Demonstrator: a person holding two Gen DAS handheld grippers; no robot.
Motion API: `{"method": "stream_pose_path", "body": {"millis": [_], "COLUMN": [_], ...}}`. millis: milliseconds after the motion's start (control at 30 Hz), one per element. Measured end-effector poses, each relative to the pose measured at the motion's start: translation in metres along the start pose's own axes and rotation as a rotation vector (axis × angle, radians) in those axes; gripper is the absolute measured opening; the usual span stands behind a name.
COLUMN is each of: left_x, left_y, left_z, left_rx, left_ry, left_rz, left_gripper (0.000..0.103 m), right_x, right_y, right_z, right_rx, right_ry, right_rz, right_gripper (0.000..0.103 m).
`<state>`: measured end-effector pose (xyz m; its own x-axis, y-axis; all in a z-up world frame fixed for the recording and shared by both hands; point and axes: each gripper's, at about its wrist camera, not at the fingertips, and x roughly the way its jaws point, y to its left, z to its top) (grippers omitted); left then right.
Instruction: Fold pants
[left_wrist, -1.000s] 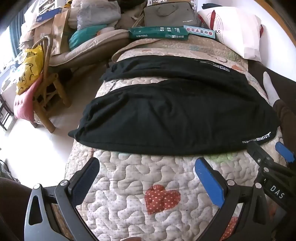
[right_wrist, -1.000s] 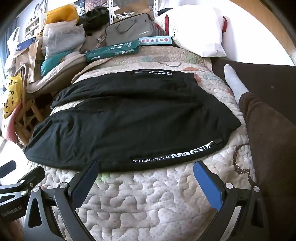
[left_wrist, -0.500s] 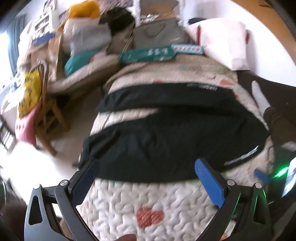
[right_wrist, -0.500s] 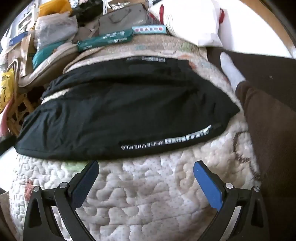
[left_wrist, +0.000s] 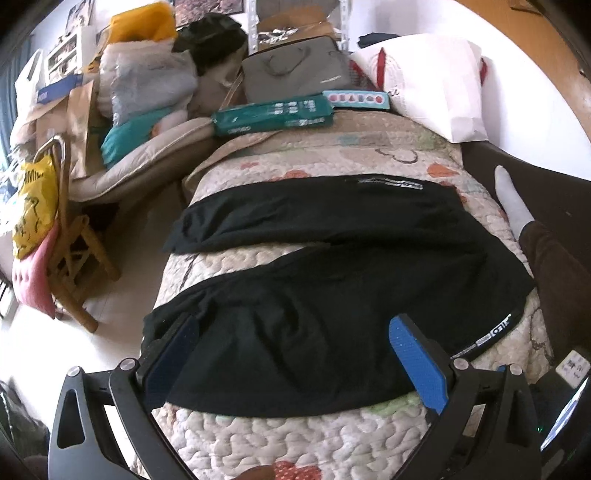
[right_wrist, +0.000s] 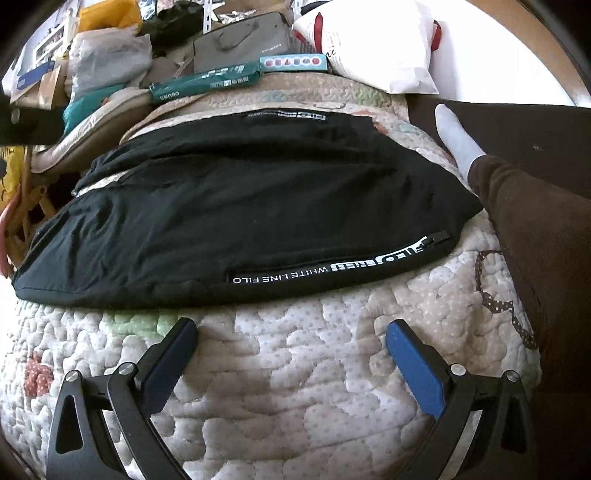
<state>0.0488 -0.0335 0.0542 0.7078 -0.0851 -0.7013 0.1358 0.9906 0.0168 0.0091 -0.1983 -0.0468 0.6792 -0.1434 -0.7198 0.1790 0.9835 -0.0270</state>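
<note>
Plainly, the black jersey pants (left_wrist: 332, 295) lie spread flat across the cream quilted bedspread with heart patches (left_wrist: 295, 435), both legs running toward the left, a strip of quilt showing between them. The left gripper with blue-padded fingers (left_wrist: 291, 336) hangs over the near leg, its jaws spread wide and holding nothing; whether the tips touch the cloth cannot be told. The right gripper (right_wrist: 290, 341) sits over bare quilt just short of the pants' near edge, also wide apart and empty. White lettering along the near side seam reads upside down in the right wrist view and is cut off behind the finger in the left. Part of the far leg's cuff is lost in shadow. A leg in brown trousers with a white sock (right_wrist: 458, 140) rests beside the waistband end.
</note>
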Motion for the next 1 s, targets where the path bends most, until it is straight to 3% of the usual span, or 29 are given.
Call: {"method": "stream_pose_path", "body": {"millis": [200,300,700,1000], "left_x": [-0.008,-0.012,-0.001,-0.003], "left_y": [0.000,-0.003,0.001,0.002], "left_z": [0.003,-0.002,-0.005,-0.009], "left_rx": [-0.048,-0.023,-0.026,-0.029], "left_ry": [0.031,0.015,0.091,0.078], "left_rz": [-0.085,-0.059,-0.037,-0.013], "left_gripper": [0.103,0.103,0.103,0.103], "right_x": [0.000,0.000,-0.001,-0.001], "right_y": [0.001,0.001,0.000,0.000], "right_z": [-0.001,-0.001,0.000,0.000], "right_rx": [0.000,-0.001,-0.001,0.000], "right_ry": [0.003,0.003,0.004,0.004], "right_rz": [-0.001,-0.001,0.000,0.000], "right_gripper": [0.103,0.103,0.103,0.103]}}
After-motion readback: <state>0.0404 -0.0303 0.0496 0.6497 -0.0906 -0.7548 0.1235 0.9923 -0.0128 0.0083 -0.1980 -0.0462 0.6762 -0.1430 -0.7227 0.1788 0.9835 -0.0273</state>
